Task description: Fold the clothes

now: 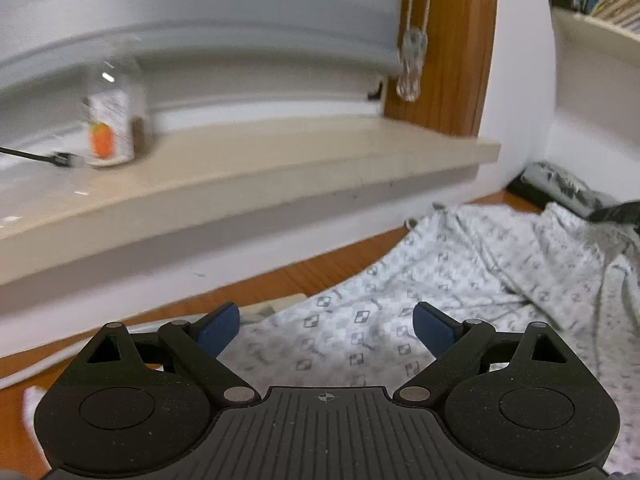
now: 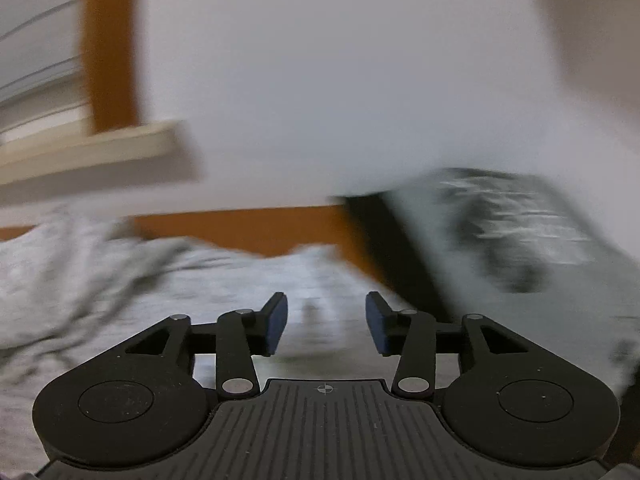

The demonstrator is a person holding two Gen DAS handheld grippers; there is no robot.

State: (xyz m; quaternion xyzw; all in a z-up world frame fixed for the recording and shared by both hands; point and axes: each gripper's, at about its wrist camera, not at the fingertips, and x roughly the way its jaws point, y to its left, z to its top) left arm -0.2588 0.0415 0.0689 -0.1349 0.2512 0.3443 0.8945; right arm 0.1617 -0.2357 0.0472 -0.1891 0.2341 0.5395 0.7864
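On the wooden floor (image 1: 304, 276) below the windowsill (image 1: 280, 148), the patterned garment (image 1: 460, 280) lies spread but rumpled, creased toward 2 o'clock in the left wrist view. The left gripper (image 1: 326, 326) hangs over its near edge, jaws wide apart, holding nothing. The right gripper (image 2: 326, 322) is parted too and empty over the cloth; that view is blurred. My judgement: whichever fold is due, pinch a single layer at an edge and smooth the creases
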